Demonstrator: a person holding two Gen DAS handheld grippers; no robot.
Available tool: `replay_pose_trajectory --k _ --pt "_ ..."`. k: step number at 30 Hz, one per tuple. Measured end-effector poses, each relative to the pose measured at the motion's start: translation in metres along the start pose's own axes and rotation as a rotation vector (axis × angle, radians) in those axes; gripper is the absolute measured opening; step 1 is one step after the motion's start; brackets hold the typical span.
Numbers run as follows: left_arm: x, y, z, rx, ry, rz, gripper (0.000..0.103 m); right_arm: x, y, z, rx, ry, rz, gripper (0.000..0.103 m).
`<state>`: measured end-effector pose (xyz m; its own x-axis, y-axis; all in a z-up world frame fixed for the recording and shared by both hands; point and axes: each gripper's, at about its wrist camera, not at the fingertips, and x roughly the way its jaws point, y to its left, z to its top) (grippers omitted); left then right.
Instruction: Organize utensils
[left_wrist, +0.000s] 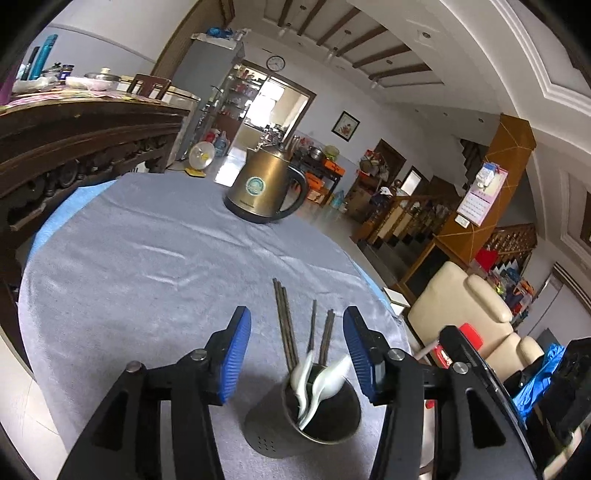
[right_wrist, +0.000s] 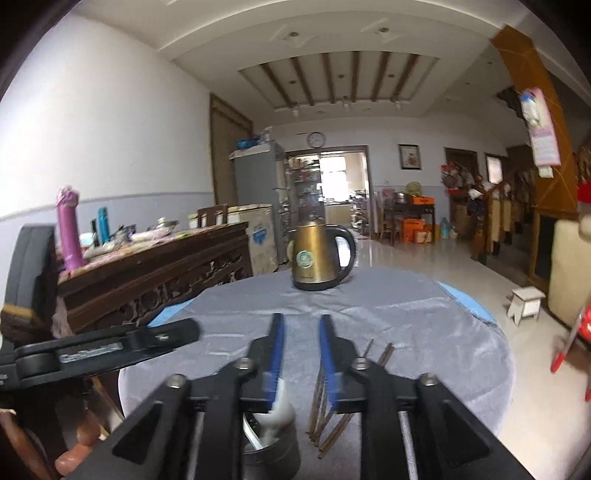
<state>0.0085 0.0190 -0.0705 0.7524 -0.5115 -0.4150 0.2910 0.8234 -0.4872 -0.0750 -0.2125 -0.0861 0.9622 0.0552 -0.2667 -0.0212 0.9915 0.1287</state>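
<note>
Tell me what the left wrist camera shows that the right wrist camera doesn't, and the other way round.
Only the left wrist view shows inside the metal holder: white spoons and dark chopsticks standing in it, with a cream armchair off the table's edge.

Only the right wrist view shows chopsticks lying loose on the cloth, a purple bottle on the sideboard, and a small white stool.

Both show the brass kettle, the grey tablecloth, the wall clock, and open blue-padded jaws gripping nothing.
</note>
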Motion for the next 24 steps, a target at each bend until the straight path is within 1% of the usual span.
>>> replay_pose_trajectory --k 3,7,9,12,16,19,20,24 --pt "0.003 0.007 0.004 -0.015 0.014 0.015 0.053 0.004 -0.015 0.004 0.058 0.015 -0.029 0.033" --pt "0.011 0.019 0.009 -0.038 0.038 0.048 0.054 0.016 -0.039 0.001 0.136 0.065 -0.069 0.033" --pt "0.018 0.024 0.012 -0.035 0.061 0.073 0.055 0.02 -0.049 -0.002 0.169 0.091 -0.08 0.033" --pt "0.035 0.033 0.023 -0.034 0.117 0.095 0.055 0.026 -0.063 -0.008 0.201 0.132 -0.093 0.033" --pt "0.069 0.046 0.039 -0.027 0.219 0.126 0.057 0.04 -0.077 -0.017 0.231 0.192 -0.102 0.033" --pt "0.102 0.052 0.051 -0.013 0.305 0.155 0.057 0.059 -0.085 -0.023 0.261 0.252 -0.093 0.033" --pt "0.118 0.053 0.055 -0.004 0.347 0.167 0.057 0.068 -0.09 -0.024 0.274 0.283 -0.08 0.033" --pt "0.166 0.055 0.062 0.024 0.458 0.212 0.057 0.109 -0.106 -0.023 0.307 0.397 -0.016 0.033"
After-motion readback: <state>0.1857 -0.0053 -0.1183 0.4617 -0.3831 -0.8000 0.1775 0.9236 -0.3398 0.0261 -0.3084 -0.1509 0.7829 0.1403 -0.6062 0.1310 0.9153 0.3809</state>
